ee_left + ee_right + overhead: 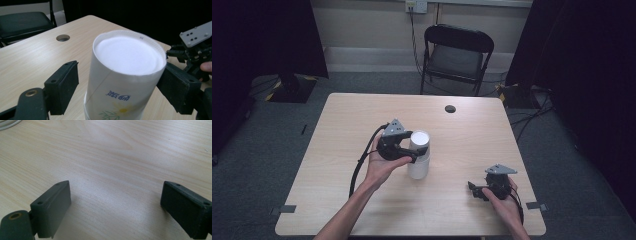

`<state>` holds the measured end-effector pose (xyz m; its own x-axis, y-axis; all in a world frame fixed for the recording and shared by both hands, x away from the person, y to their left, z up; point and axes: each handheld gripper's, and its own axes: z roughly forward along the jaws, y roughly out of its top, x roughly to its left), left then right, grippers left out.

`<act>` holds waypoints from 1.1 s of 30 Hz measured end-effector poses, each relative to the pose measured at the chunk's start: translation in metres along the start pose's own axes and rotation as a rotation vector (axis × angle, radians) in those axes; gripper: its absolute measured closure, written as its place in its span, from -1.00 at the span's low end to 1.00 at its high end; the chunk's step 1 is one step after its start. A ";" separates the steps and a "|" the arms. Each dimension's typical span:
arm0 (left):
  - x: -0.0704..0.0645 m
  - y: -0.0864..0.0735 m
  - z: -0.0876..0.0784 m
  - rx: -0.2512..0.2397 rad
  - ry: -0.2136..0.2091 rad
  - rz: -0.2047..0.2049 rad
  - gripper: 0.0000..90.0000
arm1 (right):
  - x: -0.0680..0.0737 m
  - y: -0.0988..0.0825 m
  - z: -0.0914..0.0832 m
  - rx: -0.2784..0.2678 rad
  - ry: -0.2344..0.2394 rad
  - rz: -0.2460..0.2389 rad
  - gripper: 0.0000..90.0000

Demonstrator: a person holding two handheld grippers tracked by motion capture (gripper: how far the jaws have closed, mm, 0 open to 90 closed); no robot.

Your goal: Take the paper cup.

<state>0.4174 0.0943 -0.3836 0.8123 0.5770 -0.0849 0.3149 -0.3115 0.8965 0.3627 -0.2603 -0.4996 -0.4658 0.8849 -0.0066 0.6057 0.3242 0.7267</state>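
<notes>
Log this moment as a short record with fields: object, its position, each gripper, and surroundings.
object: white paper-wrapped roll, standing upright
position: near the middle of the wooden table
left gripper: jaws on either side of the roll; one pad at its wall, the other pad apart from it
right gripper: jaws open, nothing between them, low over bare table near the front right
surroundings: round hole in the tabletop, black folding chair behind
</notes>
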 end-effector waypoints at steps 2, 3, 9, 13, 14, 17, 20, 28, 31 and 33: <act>0.001 -0.001 0.003 0.011 -0.006 0.002 -0.55 | 0.000 0.000 0.000 0.000 0.000 0.000 -0.80; 0.001 -0.001 0.005 0.010 -0.004 0.003 -0.54 | 0.000 0.000 0.000 0.000 0.000 0.000 -0.80; 0.000 -0.001 0.008 0.019 -0.001 0.002 -0.51 | 0.000 0.000 0.000 0.000 0.000 -0.001 -0.80; 0.000 -0.001 0.008 0.026 -0.003 0.007 -0.47 | 0.000 0.000 0.000 0.000 0.000 -0.001 -0.80; -0.001 -0.002 0.009 0.033 0.001 0.015 -0.48 | 0.000 0.000 0.000 0.000 0.000 -0.001 -0.80; -0.002 -0.002 0.010 0.037 0.003 0.014 -0.48 | 0.000 0.000 0.000 0.000 0.000 -0.001 -0.80; -0.002 -0.002 0.011 0.039 0.005 0.010 -0.45 | 0.000 0.000 0.000 0.000 0.000 -0.001 -0.80; -0.005 0.000 0.009 0.032 0.014 0.028 -0.35 | 0.000 0.000 0.000 0.000 0.000 0.000 -0.80; -0.005 0.001 0.006 0.023 0.019 0.025 -0.35 | 0.000 0.000 0.000 0.000 0.000 -0.001 -0.80; -0.005 0.002 0.005 0.013 0.020 0.017 -0.35 | 0.000 0.000 0.000 0.000 0.000 -0.001 -0.80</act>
<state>0.4165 0.0867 -0.3837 0.8077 0.5864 -0.0608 0.3078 -0.3315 0.8918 0.3628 -0.2603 -0.4996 -0.4661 0.8847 -0.0071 0.6055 0.3248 0.7265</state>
